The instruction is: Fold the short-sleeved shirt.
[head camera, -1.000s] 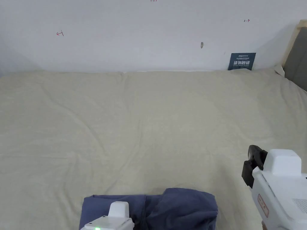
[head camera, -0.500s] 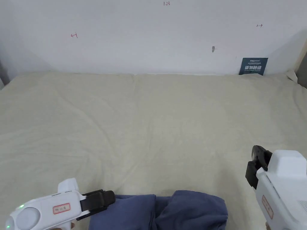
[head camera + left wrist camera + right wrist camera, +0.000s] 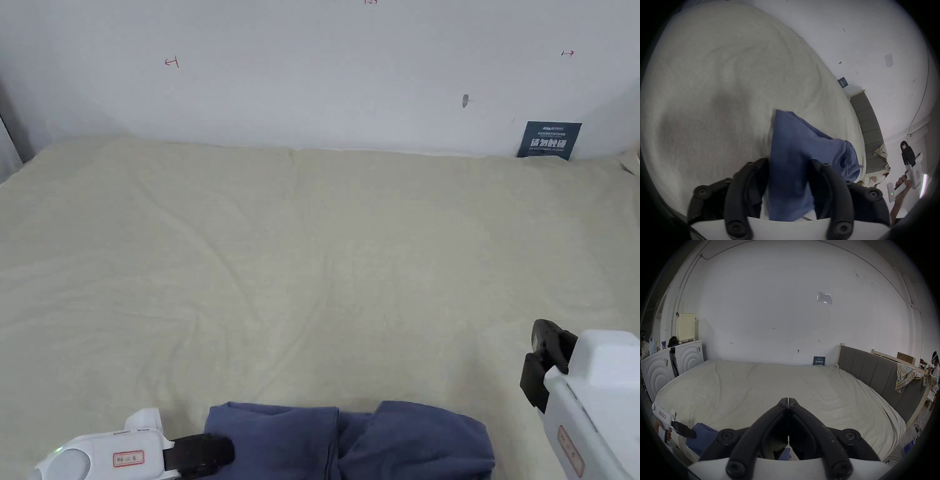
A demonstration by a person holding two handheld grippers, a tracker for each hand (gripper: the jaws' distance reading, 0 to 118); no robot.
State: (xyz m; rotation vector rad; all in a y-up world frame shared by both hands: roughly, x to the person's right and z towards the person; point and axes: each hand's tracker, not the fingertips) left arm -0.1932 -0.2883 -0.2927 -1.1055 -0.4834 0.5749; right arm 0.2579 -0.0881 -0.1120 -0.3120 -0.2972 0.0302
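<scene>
The blue short-sleeved shirt lies folded in a compact bundle at the near edge of the bed. My left gripper points right at the bundle's left end. In the left gripper view the jaws stand apart, with the shirt running between them, so the left gripper is open. My right gripper hovers to the right of the shirt, apart from it. In its own view the right gripper has its jaws pressed together with nothing between them. The right gripper view has the shirt and the left gripper at lower left.
The cream sheet is wrinkled and stretches back to a white wall with a small blue sign. A grey headboard bounds the right side, with a plaid cloth draped over it. White machines stand at the left. A person stands far right.
The left gripper swung from above the shirt round to its left end and now points right at it. The head camera panned left. The right gripper stayed shut and nearly still.
</scene>
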